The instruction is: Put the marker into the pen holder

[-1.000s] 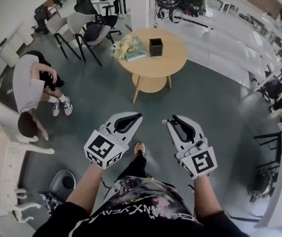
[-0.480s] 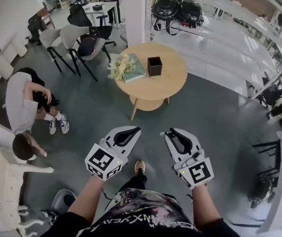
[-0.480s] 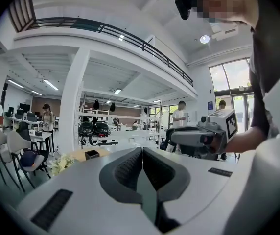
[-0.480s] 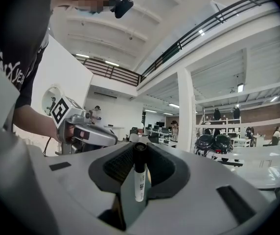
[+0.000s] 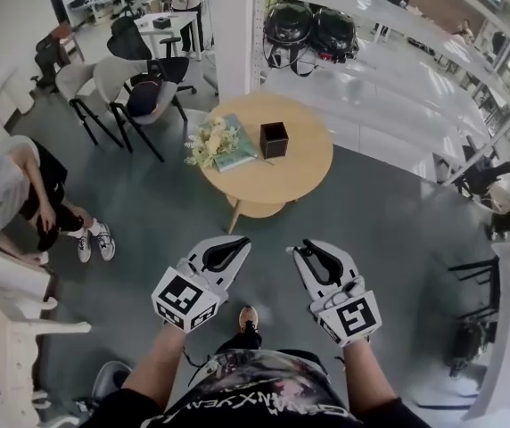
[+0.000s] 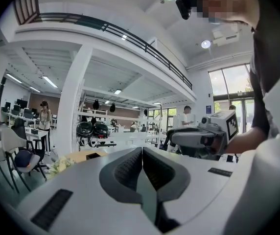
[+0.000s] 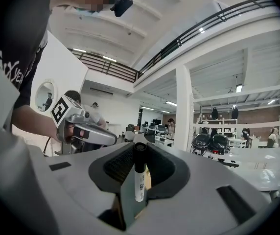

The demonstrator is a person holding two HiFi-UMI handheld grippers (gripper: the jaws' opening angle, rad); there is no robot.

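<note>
A black square pen holder stands on a round wooden table across the floor, well ahead of both grippers. In the right gripper view, a white marker with a black cap stands upright between the jaws, and my right gripper is shut on it. The head view has that gripper at lower centre right, held at waist height. My left gripper hangs beside it, and in its own view the jaws are shut with nothing between them.
White flowers and a green book lie on the table's left side. Office chairs stand behind it to the left. A person crouches at the far left. Shelving with helmets runs along the back.
The table and pen holder have slid lower and nearer in the head view. The crouching person has drifted toward the left edge. Both grippers keep their pose, shut.
</note>
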